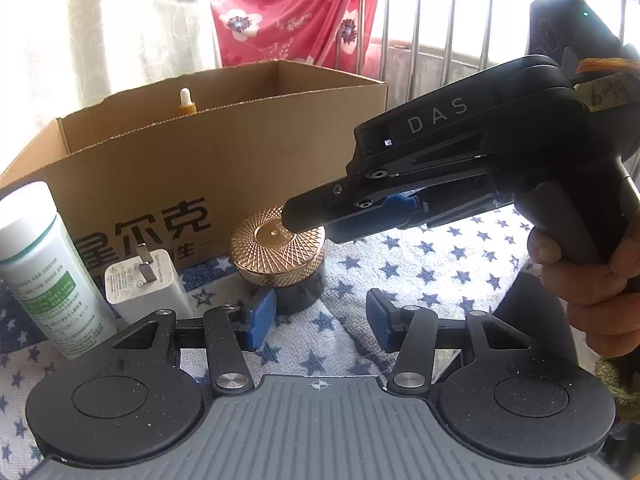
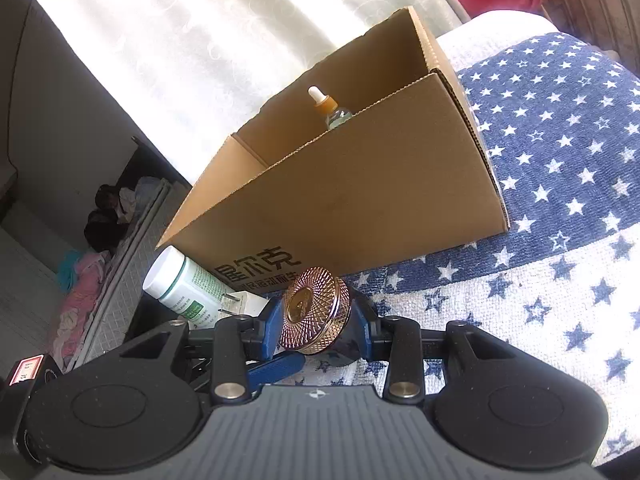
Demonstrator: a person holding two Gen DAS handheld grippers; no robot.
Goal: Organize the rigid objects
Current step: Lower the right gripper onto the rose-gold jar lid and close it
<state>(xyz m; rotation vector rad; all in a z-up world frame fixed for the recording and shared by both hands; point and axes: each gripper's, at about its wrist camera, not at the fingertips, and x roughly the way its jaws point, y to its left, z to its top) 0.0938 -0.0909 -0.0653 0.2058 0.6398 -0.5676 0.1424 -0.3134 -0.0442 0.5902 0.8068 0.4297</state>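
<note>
A dark jar with a gold patterned lid (image 1: 276, 248) stands on the star-print cloth in front of the cardboard box (image 1: 224, 152). My right gripper (image 2: 316, 324) has its blue pads against both sides of the jar's lid (image 2: 316, 312); it shows in the left wrist view (image 1: 304, 220) coming in from the right. My left gripper (image 1: 316, 316) is open and empty, just in front of the jar. A white bottle with a green label (image 1: 44, 272) and a white charger plug (image 1: 144, 284) stand left of the jar. A dropper bottle (image 2: 326, 108) stands inside the box.
The blue and white star cloth (image 2: 560, 200) covers the surface to the right of the box. A red flowered fabric (image 1: 296, 8) and metal railing (image 1: 440, 40) are behind. The surface's left edge drops to a floor with clothes (image 2: 80, 280).
</note>
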